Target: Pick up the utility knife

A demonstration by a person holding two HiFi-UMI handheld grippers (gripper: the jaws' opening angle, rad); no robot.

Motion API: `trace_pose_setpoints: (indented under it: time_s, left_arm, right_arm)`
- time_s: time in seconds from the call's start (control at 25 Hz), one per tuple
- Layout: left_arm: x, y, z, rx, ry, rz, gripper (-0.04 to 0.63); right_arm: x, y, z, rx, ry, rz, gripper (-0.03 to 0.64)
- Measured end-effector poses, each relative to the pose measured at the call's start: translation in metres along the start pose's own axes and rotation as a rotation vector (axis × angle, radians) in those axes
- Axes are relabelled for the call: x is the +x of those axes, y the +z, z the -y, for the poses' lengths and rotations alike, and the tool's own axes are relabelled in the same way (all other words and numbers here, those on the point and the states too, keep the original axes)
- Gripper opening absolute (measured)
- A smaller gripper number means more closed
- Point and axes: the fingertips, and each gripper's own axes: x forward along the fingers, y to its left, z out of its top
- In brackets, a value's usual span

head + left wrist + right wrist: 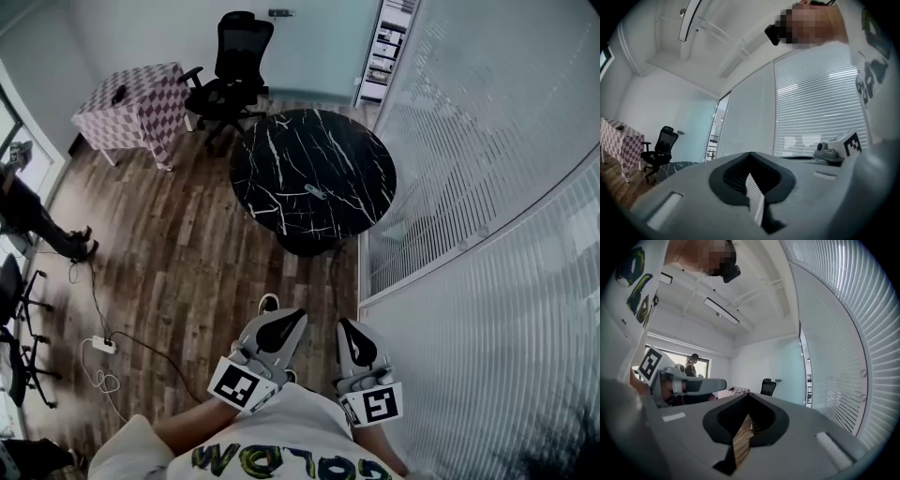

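Note:
The utility knife (314, 192) is a small grey object lying near the middle of a round black marble table (281, 150), far ahead of me in the head view. My left gripper (298, 317) and right gripper (345, 325) are held close to my body, side by side, well short of the table. Both point level and both are shut with nothing between the jaws. In the left gripper view the left gripper (750, 154) has its tips meeting, and the table edge (682, 165) shows low at the left. The right gripper (749, 395) looks the same; the knife is not visible there.
A glass wall with blinds (469, 187) runs along the right, close to the table. A black office chair (230, 70) and a checkered table (131, 103) stand behind it. A power strip with cables (101, 344) lies on the wooden floor at left. A person (28, 216) stands at the far left.

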Motion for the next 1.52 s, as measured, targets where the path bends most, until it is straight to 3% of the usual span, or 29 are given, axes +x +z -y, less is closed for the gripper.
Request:
trace_pose_setpoints:
  time_s: [0.92,1.24,1.52]
  left_arm:
    - [0.17,0.048,-0.265,-0.04,-0.008,0.053,0.005]
    - [0.202,0.052,-0.316,-0.049,-0.019,0.037,0.005]
    - [0.218,0.044,-0.325,-0.053,-0.049,0.018,0.004]
  right_arm:
    - [0.313,0.026,0.095,-0.037,0.042,-0.048,0.002]
    - [0.374,0.026,0.115,-0.037,0.03,-0.048,0.002]
    - [0.384,0.017,0.125,-0.016,0.0,-0.05,0.002]
